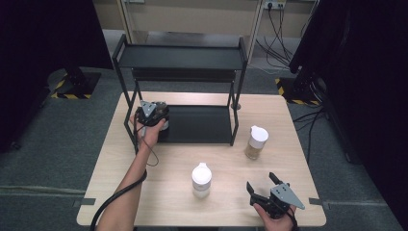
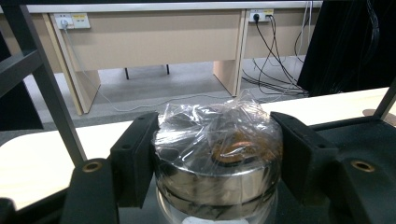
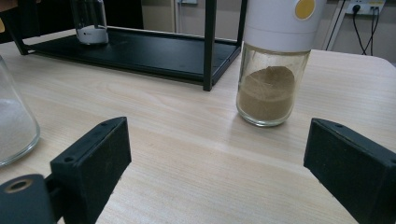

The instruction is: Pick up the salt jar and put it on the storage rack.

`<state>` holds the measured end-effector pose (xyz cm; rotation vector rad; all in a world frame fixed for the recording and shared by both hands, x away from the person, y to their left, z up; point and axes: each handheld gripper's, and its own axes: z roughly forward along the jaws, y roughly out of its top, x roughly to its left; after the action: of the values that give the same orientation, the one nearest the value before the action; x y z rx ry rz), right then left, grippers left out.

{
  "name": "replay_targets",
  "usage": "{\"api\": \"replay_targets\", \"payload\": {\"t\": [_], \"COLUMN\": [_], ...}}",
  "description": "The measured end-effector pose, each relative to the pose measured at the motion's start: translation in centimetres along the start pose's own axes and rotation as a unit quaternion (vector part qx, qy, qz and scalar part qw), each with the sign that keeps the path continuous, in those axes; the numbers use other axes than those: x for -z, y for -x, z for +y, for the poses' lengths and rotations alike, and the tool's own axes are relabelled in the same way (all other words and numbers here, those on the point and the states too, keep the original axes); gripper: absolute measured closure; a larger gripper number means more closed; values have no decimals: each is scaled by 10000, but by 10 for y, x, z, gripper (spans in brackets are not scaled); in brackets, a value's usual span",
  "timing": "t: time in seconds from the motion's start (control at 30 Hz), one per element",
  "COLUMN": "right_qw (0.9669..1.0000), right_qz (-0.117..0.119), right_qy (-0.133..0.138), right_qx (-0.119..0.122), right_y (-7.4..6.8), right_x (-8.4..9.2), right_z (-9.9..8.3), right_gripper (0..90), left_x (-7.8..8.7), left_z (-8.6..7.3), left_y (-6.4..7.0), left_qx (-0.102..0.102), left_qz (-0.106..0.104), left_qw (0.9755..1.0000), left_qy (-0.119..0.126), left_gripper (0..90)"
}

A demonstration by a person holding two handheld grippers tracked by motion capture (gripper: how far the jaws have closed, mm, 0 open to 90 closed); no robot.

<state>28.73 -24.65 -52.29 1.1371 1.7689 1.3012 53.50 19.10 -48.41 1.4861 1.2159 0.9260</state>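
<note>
My left gripper (image 1: 161, 120) is shut on a glass jar (image 2: 219, 177) whose metal lid is wrapped in clear plastic film. Its black pads (image 2: 135, 158) press on both sides of the lid. The jar stands at the left end of the lower tier of a black metal rack (image 1: 202, 122), and in the right gripper view the jar (image 3: 89, 21) has a little white powder at its bottom. My right gripper (image 1: 260, 182) rests open near the table's front right edge, and in its own view the right gripper (image 3: 215, 140) has nothing between its jaws.
A jar of brown powder (image 1: 256, 142) with a white cap stands right of the rack, ahead of the right gripper. A white-capped jar of white powder (image 1: 201, 180) stands at the front middle of the wooden table (image 1: 226, 159). The rack's upper tier (image 1: 180, 57) overhangs the lower one.
</note>
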Motion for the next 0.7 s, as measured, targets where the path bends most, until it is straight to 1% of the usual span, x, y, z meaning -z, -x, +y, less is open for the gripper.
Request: {"api": "replay_targets", "payload": {"t": [0.27, 0.4, 0.47, 0.67, 0.7], "right_qw": [10000, 10000, 10000, 10000, 10000], "right_qz": [1, -2, -6, 2, 3], "right_qy": [-1, 2, 4, -10, -10], "right_qx": [17, 11, 15, 55, 49], "right_y": [0, 0, 0, -1, -1], "right_x": [0, 0, 0, 0, 0], "right_z": [0, 0, 0, 0, 0], "right_gripper": [75, 75, 75, 75, 75], "left_x": [1, 0, 0, 1, 2], "left_z": [1, 0, 0, 1, 1], "left_y": [-2, -2, -1, -1, -1], "left_qx": [16, 31, -10, 88, 53], "left_qz": [-23, -32, -47, -41, -47], "left_qw": [10000, 9999, 9999, 9999, 9999], "left_qy": [-74, -113, -126, -91, -87], "left_gripper": [342, 321, 321, 292, 290]}}
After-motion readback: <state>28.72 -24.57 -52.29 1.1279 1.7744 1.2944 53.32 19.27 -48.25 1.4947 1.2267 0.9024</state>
